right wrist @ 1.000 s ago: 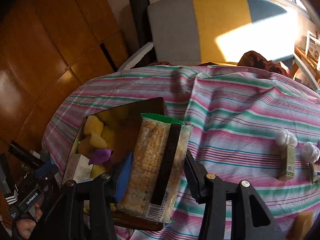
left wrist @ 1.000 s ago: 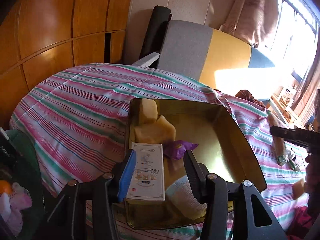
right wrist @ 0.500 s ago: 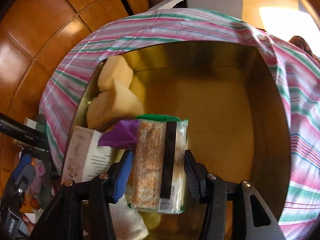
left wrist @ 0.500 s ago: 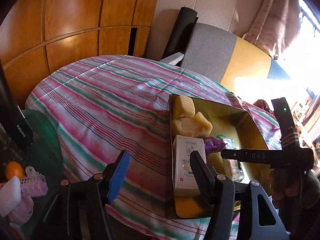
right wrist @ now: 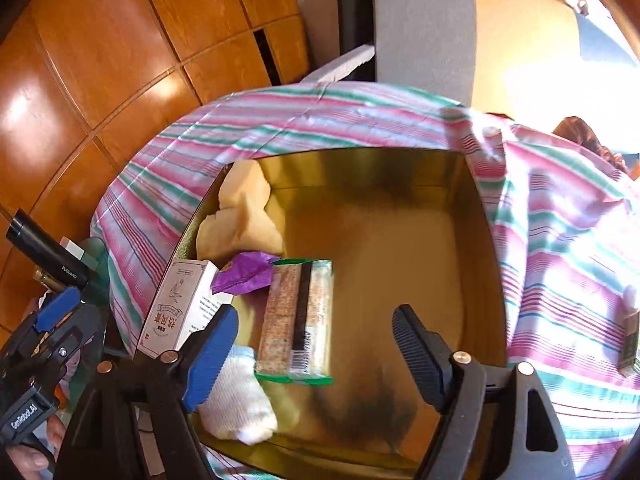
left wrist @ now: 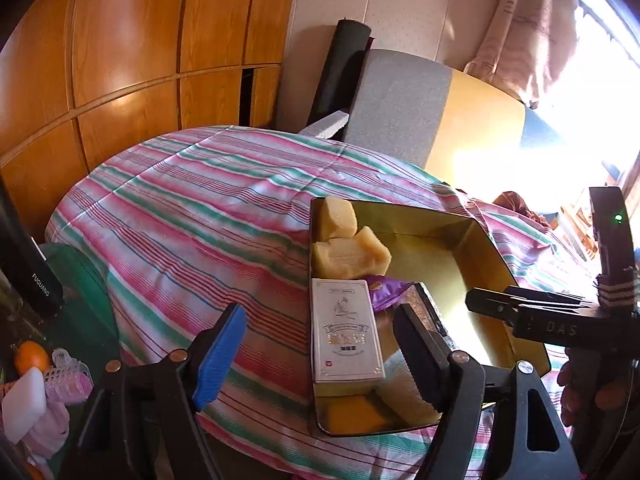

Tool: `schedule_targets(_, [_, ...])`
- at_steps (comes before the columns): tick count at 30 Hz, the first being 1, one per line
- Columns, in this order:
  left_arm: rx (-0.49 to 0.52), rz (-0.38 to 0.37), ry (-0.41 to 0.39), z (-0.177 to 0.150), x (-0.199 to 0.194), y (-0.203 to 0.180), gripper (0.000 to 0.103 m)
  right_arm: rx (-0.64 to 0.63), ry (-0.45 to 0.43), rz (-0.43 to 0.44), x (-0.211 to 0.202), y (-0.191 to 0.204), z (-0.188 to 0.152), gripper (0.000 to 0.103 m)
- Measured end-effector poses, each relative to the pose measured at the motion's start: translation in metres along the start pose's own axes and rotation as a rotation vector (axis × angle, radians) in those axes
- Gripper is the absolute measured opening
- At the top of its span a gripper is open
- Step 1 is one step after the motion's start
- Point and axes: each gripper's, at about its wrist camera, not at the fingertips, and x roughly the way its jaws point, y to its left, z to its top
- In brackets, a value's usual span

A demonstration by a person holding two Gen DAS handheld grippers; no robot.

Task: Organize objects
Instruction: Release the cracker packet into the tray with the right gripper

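A gold metal tray [left wrist: 476,240] [right wrist: 484,216] sits on the striped tablecloth. It holds yellow sponge pieces [left wrist: 348,248] [right wrist: 240,216], a white box [left wrist: 346,336] [right wrist: 180,308], a purple wrapper [left wrist: 386,294] [right wrist: 244,272], a white cloth [right wrist: 240,396] and a green-edged cracker packet [right wrist: 298,320]. My left gripper [left wrist: 320,352] is open and empty, just in front of the tray's near left corner. My right gripper [right wrist: 312,348] is open above the tray, with the packet lying free below it; its black body also shows in the left wrist view [left wrist: 560,316].
The striped cloth [left wrist: 192,208] covers a round table. A grey and yellow chair back [left wrist: 420,120] stands behind it, and wooden panels [left wrist: 120,60] to the left. A green bin with clutter [left wrist: 48,360] sits low left. Small packets [right wrist: 630,336] lie on the cloth at right.
My right gripper moved over the tray, opened and let the cracker packet drop inside. My left gripper let go of the white box and drew back and to the left.
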Motion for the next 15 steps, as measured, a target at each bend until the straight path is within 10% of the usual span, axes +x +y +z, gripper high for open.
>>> schedule_targets(15, [0.154, -0.053, 0.001, -0.003, -0.010, -0.059, 0.084, 0.068, -0.138, -0.163, -0.070, -0.070, -0.022, 0.083])
